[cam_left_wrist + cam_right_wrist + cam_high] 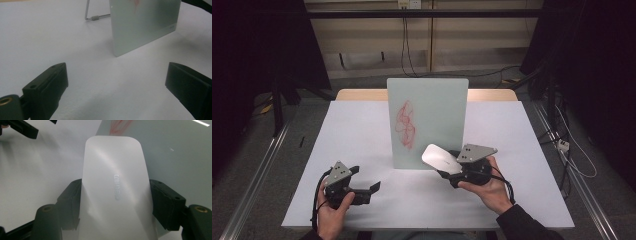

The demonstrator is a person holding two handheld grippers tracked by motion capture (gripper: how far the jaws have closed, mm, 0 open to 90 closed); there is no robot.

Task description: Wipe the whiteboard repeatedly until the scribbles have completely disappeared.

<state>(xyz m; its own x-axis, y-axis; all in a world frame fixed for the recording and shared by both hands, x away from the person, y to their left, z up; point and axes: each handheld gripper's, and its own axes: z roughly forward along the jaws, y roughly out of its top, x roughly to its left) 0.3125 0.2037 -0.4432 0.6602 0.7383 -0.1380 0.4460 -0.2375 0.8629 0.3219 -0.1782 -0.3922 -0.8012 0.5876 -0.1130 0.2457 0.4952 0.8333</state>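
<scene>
Right hand-held gripper [451, 167] pinches a white eraser [440, 158] by its sides, pad facing the scribbled board [428, 122], likely for wiping; left hand-held gripper [364, 183] rests spread on the tabletop [362, 130].

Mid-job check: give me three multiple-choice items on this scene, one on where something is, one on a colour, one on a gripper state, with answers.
1. Where does the upright pale green rectangular board stand?
A. near the middle of the white table top
B. flat at the table's left edge
C. on the floor

2. What colour is the scribble on the board?
A. blue
B. red
C. black

3. What is the right gripper doing?
A. open and empty
B. shut on the board
C. shut on a white rounded-rectangle eraser

Answers: 1 A, the high view shows it standing mid-table. 2 B, the lines are red. 3 C, the right gripper view shows both jaws against the eraser's sides; the left gripper is open.
</scene>
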